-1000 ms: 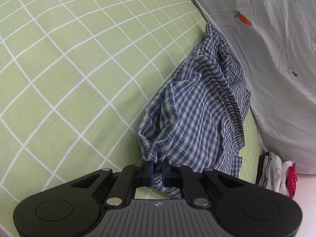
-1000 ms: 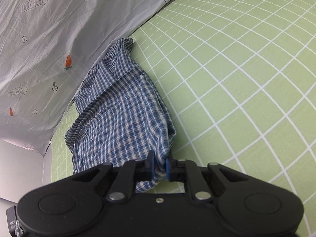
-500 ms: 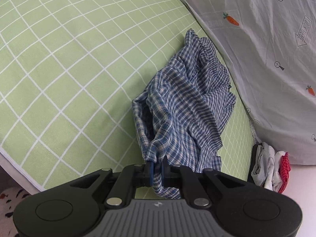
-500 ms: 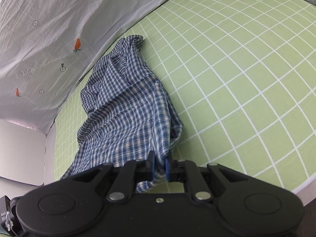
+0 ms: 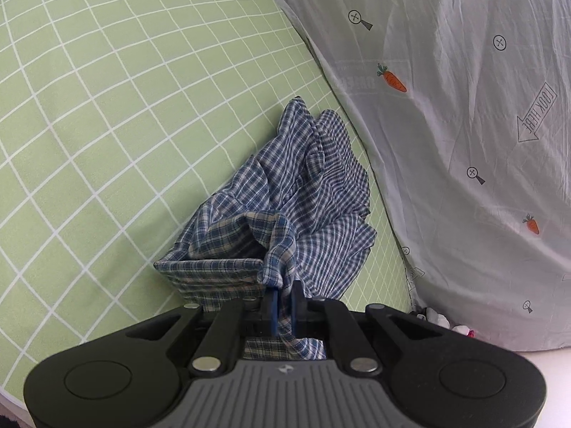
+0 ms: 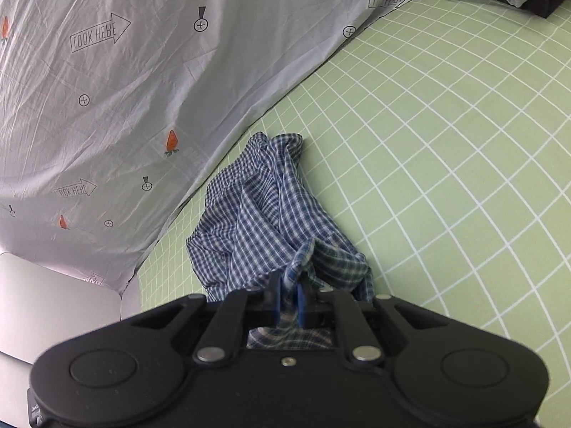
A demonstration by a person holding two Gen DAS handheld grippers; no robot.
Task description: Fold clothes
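Both grippers — left gripper (image 5: 283, 301) and right gripper (image 6: 288, 297) — are pinching the blue checked shirt (image 5: 314, 192) over the green bed sheet (image 5: 107, 107).

Twin down-tilted wrist views, shared shirt (image 5: 303, 214)

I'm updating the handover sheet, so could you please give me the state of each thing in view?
Checked shirt: crumpled, pinched at two places, far end resting on the bed.
Left gripper: shut on the shirt.
Right gripper: shut on the shirt.
Green sheet: spread flat.
Grey quilt: wrinkled, lying over the sheet's edge.
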